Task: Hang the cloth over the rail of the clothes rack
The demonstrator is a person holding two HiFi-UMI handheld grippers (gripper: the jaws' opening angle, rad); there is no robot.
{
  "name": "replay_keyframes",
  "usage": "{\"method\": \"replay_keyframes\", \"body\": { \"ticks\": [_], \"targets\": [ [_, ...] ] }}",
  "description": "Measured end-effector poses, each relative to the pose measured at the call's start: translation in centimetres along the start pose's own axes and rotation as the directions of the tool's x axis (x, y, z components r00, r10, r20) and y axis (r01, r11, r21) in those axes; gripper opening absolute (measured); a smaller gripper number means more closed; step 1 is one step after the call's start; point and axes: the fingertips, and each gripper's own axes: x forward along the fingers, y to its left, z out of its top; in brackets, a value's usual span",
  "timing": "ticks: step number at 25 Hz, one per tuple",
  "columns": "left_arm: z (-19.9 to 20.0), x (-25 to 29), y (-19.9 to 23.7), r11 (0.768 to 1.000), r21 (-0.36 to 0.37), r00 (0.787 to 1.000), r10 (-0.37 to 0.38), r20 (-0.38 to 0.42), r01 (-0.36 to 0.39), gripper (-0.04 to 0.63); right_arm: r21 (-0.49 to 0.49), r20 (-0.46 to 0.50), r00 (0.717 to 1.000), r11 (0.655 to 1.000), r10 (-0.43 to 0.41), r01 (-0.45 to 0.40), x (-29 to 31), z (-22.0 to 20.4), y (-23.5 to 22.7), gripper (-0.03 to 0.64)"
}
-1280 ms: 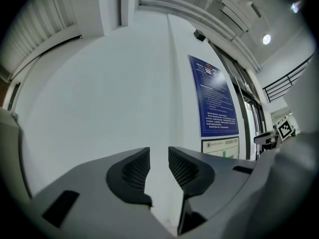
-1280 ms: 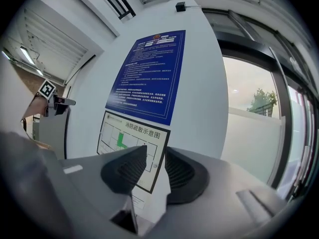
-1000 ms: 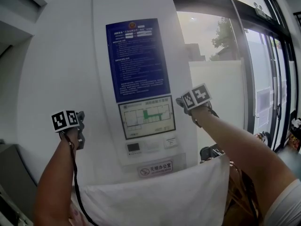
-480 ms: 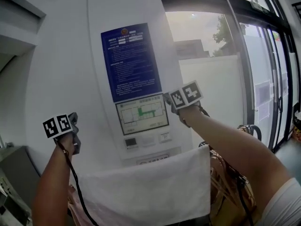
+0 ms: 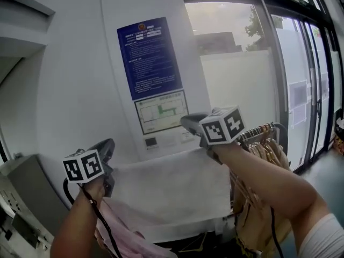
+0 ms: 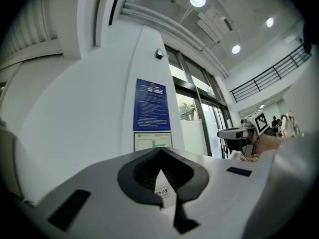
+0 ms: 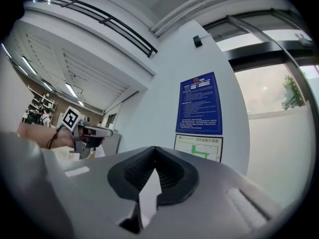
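Observation:
A white cloth (image 5: 172,192) hangs draped over the rack's rail, which it hides; its top edge runs between my two hands. My left gripper (image 5: 108,144) is just above the cloth's left corner. My right gripper (image 5: 186,122) is held above its upper right edge. In the left gripper view the jaws (image 6: 160,152) are shut with nothing between them, only the wall beyond. The right gripper view shows the same: jaws (image 7: 155,152) shut and empty. Each gripper also sees the other, the right gripper (image 6: 234,133) and the left gripper (image 7: 94,132).
Wooden hangers (image 5: 262,144) crowd the rail right of the cloth, and a pink garment (image 5: 129,233) hangs below left. Behind stands a white pillar with a blue notice (image 5: 150,58) and a floor plan. Glass doors (image 5: 301,85) are at right, a grey cabinet (image 5: 27,192) at left.
Both grippers have come down from high against the pillar to just above the cloth's top edge. The cloth stays draped on the rail and sits higher in the view.

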Motion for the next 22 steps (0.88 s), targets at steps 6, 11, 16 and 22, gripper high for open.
{"method": "replay_keyframes", "body": {
  "ticks": [6,11,16,22],
  "targets": [
    [-3.9,-8.2,-7.1,0.986,0.115,0.991,-0.128,0.035,0.123,0.005,0.044,0.044,0.999,0.999,0.009,-0.011,-6.8,-4.5,11.1,0.003],
    [-10.5,-14.2,-10.3,0.973,0.084,0.977,-0.212,-0.019,0.213,0.005,0.087,0.021,1.0,0.996,-0.018,0.016,-8.7,-10.4,19.6,0.003],
    [-15.7,-18.4,-12.1,0.982,0.015,0.982,-0.189,-0.018,0.189,0.005,0.099,-0.043,0.997,0.993,-0.065,0.069,-10.1,-15.5,25.2,0.002],
    [-20.0,-20.3,-14.4,0.991,-0.077,0.993,-0.114,0.0,0.114,0.005,0.104,-0.027,0.99,0.985,-0.136,0.138,-11.5,-18.3,27.0,0.002]
  ]
}}
